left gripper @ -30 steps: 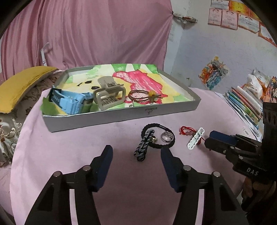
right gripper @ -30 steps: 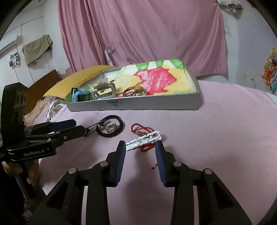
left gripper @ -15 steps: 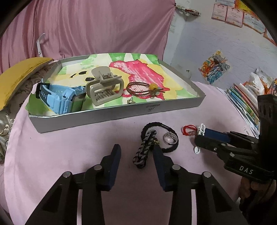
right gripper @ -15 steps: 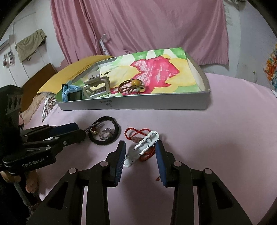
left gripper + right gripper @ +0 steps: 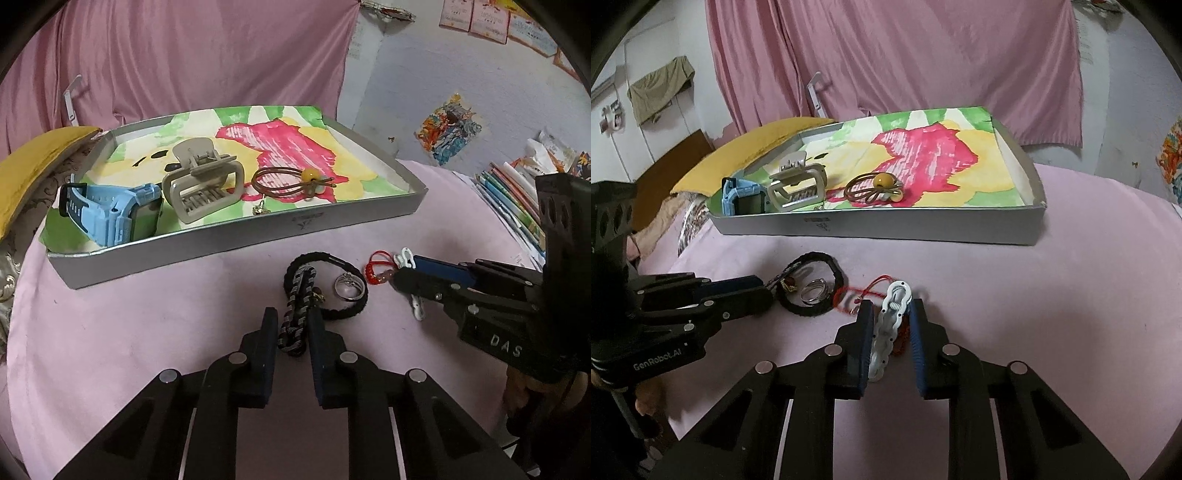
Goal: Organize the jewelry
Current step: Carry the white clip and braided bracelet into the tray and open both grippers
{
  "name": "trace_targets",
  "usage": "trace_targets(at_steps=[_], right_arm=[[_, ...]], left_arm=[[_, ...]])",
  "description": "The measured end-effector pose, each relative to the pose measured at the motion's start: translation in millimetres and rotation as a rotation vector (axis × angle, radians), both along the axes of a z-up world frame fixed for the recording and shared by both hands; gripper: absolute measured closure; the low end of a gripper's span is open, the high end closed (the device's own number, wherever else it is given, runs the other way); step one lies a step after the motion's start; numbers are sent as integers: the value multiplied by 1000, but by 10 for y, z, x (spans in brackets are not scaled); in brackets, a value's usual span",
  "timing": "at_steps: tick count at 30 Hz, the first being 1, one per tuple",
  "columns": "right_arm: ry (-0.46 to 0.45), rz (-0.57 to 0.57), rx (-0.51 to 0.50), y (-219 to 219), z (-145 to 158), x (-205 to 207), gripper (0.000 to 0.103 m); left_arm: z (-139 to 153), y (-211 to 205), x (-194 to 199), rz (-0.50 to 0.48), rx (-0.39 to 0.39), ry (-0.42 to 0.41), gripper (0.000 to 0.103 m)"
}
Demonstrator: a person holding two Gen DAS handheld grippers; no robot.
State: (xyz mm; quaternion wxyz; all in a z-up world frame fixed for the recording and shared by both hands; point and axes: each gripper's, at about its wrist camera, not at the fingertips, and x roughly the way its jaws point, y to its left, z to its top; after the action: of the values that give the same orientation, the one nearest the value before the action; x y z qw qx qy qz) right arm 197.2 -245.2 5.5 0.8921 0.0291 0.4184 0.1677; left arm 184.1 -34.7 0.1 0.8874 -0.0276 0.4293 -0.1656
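A grey tray point(image 5: 236, 243) with a painted lining holds a blue watch point(image 5: 110, 212), a beige claw clip point(image 5: 201, 188) and a brown hair tie point(image 5: 291, 181). On the pink tablecloth, my left gripper point(image 5: 291, 325) straddles a black-grey braided bracelet point(image 5: 297, 302), its jaws narrowly open around it. A black band point(image 5: 332, 284) and a silver ring point(image 5: 349, 286) lie beside it. My right gripper point(image 5: 890, 321) straddles a white hair clip point(image 5: 892, 325) lying over a red string bracelet point(image 5: 864, 291), with a gap on its right side.
A yellow cushion point(image 5: 37, 162) lies left of the tray. Books and papers point(image 5: 517, 192) are stacked at the table's right edge. A pink curtain point(image 5: 886, 66) hangs behind the tray point(image 5: 879, 225).
Both grippers have moved forward and down over their items. The left jaws have narrowed around the braided bracelet. The right jaws now flank the white clip.
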Motion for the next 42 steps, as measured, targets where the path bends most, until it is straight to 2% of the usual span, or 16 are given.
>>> trace_targets(at_steps=[8,15,19,23,26,34,42], right_arm=[[-54,6,53,-74,73,-152,90],[-141,6,128,-171,247,-276,90],[-230,8,145,-171,402,-309,90],[-364,7,144,-121,606,-318,90],[-447,2,150,-102,726,-292,90],[-570,-8,133,-50,881,-97,90],[-604,-26,86,13,875,175,90]], left_arm=[[40,-19,-151,-11,-47,-35,88],[191,-5,-259,10,-87,-114,88],[352,28,-304,50,-120,-219,88],[524,23,-314,104,-117,-338,88],[624,12,-267,136,-112,-412,88],[766,11,-21,192,-106,-548,88],[756,4,271,211,-91,-573,88]])
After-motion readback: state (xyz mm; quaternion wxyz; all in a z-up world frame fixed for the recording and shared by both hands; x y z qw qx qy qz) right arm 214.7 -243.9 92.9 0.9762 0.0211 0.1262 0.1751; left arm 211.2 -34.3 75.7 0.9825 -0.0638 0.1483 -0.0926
